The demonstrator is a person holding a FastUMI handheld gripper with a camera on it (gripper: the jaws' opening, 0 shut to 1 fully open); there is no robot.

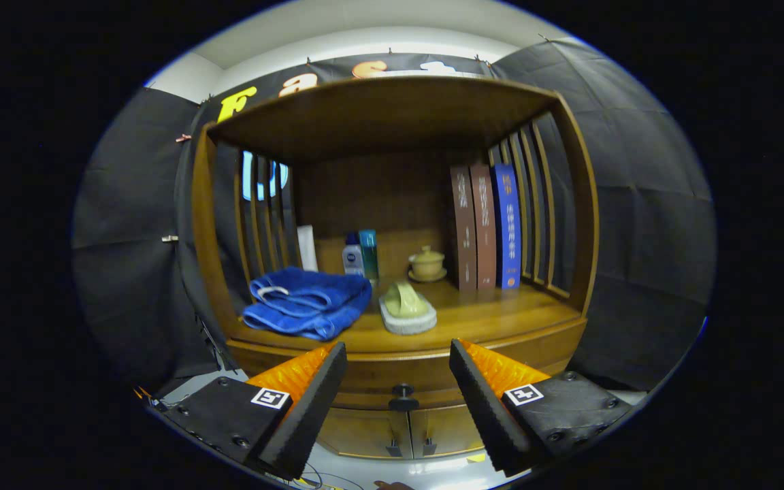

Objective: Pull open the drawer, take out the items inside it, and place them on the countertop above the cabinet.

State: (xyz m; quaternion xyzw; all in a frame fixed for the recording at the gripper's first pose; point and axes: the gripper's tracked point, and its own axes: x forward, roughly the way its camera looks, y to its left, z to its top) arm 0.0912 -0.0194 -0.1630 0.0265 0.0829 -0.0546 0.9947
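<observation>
Wooden cabinet, glossy brown, curved front, slatted sides, solid top board over an open shelf. Drawer sits under the countertop, front shut flush, with a small dark round knob at its middle. What's inside the drawer can't be seen. Below the drawer, two small cabinet doors with dark metal pulls.

Gripper: two fingers spread wide, nothing pinched. Fingers have black ribbed foam pads, orange faceted plastic backs, and black matte bodies with screws and square black-and-white markers. The knob lies in the gap between the fingers, beyond the tips, not touching either pad.

On the countertop, relative to the knob:
- blue towel, up and to the left: plush terry, loosely folded, with a pale loop on top, overhanging the front edge a bit.
- scrub brush, almost straight above: whitish oblong base, pale yellow-green arched handle.
- lidded cup on a saucer, farther back: yellowish ceramic, lid on, contents hidden.
- two small bottles, back and slightly left: one white with a dark cap, one teal and taller, touching side by side.
- white tube-like upright item behind the towel, too unclear to identify.
- three books, up and to the right: upright hard spines, two brown and one blue, tight together against the right slats.
</observation>
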